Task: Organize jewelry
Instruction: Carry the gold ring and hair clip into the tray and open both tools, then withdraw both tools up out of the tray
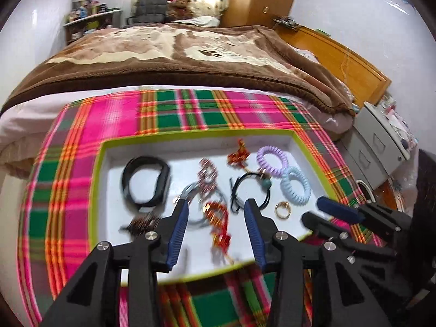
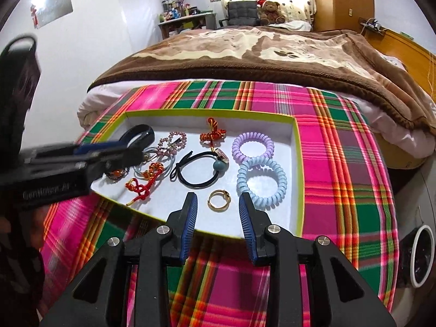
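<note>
My right jaws [image 2: 218, 204] stand apart with nothing pressed between them; the gold ring [image 2: 219, 200] lies on the white floor of the tray [image 2: 298, 169], framed between my two blue pads but touching neither. At two o'clock from the ring is the pale blue spiral hair tie [image 2: 262, 182], with the lilac spiral tie [image 2: 253, 147] beyond it at one o'clock. The black cord with a teal bead [image 2: 200, 170] lies at eleven o'clock. My left jaws [image 1: 215, 209] are also parted and empty, hanging over the red-and-gold knotted charm [image 1: 218, 218], which shows in the gap between the pads. The black band [image 1: 145, 182] sits at ten o'clock from them. In the right wrist view, my left gripper's black body carries pale lettering, too blurred to read. The tray rests on a pink-and-green plaid cloth [image 2: 340, 150] spread over the bed.
</note>
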### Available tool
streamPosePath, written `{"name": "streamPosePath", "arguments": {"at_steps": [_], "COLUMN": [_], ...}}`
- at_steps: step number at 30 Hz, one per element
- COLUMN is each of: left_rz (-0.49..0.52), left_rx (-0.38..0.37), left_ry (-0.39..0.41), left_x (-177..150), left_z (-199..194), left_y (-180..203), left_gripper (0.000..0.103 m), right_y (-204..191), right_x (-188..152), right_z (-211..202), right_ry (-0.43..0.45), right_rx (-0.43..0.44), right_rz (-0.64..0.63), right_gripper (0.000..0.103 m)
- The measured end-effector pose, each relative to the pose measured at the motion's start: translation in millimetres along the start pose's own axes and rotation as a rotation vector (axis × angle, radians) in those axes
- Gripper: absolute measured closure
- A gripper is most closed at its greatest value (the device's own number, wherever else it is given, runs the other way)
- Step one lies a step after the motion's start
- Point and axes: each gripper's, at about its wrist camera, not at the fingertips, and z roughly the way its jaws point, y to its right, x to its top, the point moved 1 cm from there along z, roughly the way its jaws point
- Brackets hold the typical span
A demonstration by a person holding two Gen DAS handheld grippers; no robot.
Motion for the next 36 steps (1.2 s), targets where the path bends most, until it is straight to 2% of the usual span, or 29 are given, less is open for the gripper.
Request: {"name": "streamPosePath", "arguments": {"at_steps": [3,4,6,8,12,14,18,27,33,36], "left_rz": [-0.017,-0.02,-0.005,-0.015,0.006,-0.009,-0.01,-0.036,-0.035,-0.046], "left_rx": [0.018,0.046,0.108,0.109,0.179,0.159,0.215,0.25,0.262,0.241], "left_ry": [0.018,0.026,0.046,0.049,0.087,0.089,0.112,0.146,0.156,0.165], "left_x": [-11,-14,-22,-29,-42,-47,-56,-67,-70,-73], "left_z": [-11,-14,-21,-25,-36,-41,-48,-56,-59,-62], "left_y": [-1,0,4,7,18,20,26,32,32,32], "left_gripper": [0.058,0.058,0.057,0.056,0.055,0.055,0.055,0.055,0.055,0.055], "right_y": [-2,-3,-6,-9,-13,-14,-16,-16,-20,-22], "right_x": [-4,-5,-8,-11,-16,-19,-26,-38,-41,-41], "right_z": [-11,-14,-21,-29,-42,-47,-55,-66,-67,-68], "right_ry": [0.022,0.029,0.045,0.066,0.097,0.107,0.122,0.131,0.133,0.137], "right_rx": [-0.002,-0.003,-0.006,-0.007,-0.01,-0.017,-0.041,-0.051,-0.057,-0.054], "right_rz": [0.009,0.009,0.006,0.008,0.015,0.017,0.022,0.047,0.048,0.045], "right_gripper": [0.07,0.069,0.063,0.058,0.058,0.058,0.058,0.058,0.057,0.057]}}
